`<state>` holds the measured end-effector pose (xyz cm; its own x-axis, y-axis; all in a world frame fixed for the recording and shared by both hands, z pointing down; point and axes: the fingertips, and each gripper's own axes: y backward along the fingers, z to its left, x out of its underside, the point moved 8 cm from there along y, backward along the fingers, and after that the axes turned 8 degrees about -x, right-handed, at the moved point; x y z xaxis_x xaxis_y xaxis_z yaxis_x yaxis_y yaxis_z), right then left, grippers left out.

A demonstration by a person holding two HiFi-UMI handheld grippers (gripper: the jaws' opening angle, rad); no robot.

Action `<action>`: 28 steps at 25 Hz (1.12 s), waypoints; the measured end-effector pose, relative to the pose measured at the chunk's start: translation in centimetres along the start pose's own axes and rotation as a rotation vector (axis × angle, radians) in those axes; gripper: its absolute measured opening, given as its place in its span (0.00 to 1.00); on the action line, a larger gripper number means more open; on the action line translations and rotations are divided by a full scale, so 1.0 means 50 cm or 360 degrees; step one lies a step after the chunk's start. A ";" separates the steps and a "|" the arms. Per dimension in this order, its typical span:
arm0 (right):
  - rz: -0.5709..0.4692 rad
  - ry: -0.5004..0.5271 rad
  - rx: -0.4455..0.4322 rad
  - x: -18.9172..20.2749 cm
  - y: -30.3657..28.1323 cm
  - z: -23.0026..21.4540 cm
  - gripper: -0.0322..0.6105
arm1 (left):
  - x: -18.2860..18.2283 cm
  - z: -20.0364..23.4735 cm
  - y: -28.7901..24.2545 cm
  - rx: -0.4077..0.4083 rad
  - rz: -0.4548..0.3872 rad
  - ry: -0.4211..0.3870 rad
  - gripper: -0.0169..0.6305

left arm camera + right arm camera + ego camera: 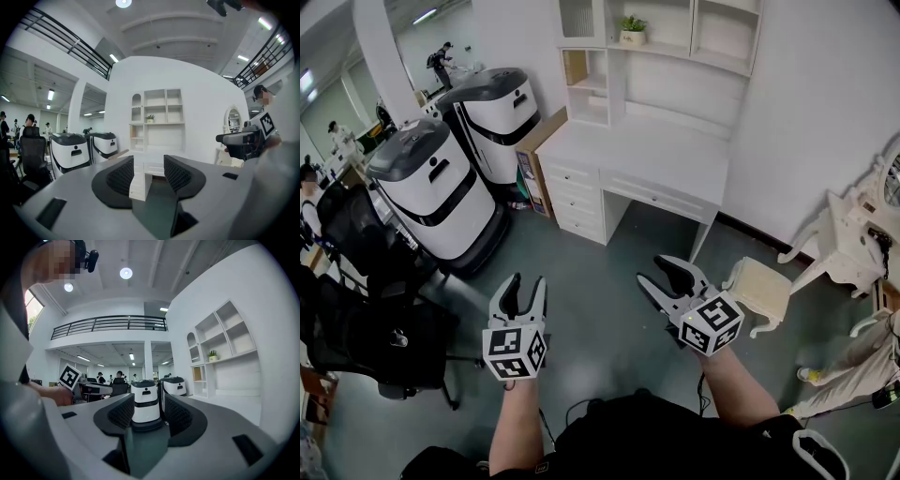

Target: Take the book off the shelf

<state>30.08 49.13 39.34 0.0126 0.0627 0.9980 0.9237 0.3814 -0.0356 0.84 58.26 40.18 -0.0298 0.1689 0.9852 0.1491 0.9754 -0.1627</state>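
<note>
Grey-green floor [581, 272] fills the middle of the head view, with a white bench [647, 150] standing against the far wall. On the bench sits a white shelf [692, 28] divided into open cubbies, and a small potted plant [632, 31] stands in one of the upper ones. The book cannot be made out for certain. A tan shape [573, 67] in the small cubby at the shelf's left end may be it, but it is too small to tell.

Two white-and-black machines [431, 183] stand side by side left of the bench. A black chair [375, 337] is at the lower left, and a pale stool [759, 286] sits right of the bench.

Both grippers are held over the floor, well short of the bench. The left gripper [528, 281] points toward the bench. Its fingers are released, with only the distant bench and floor showing between them. The right gripper [650, 269] is angled toward the machines. Its fingers also stand apart and grasp nothing.
</note>
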 end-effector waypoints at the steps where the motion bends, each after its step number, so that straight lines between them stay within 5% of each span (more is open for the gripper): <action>1: 0.0008 -0.0003 -0.0004 0.003 0.002 -0.001 0.40 | 0.002 -0.004 -0.001 0.0005 0.0007 -0.0001 0.33; 8: 0.0036 0.0001 -0.0014 0.021 0.030 -0.008 0.54 | 0.012 -0.037 -0.003 0.0056 0.0048 -0.0011 0.43; 28: 0.0048 -0.0126 -0.0088 0.065 0.097 -0.131 0.56 | 0.011 -0.149 -0.050 0.0048 0.0055 -0.0144 0.47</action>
<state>37.09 45.14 42.77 0.0124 0.1470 0.9891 0.9430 0.3271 -0.0604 7.82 54.84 41.55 -0.1145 0.2132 0.9703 0.1217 0.9724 -0.1993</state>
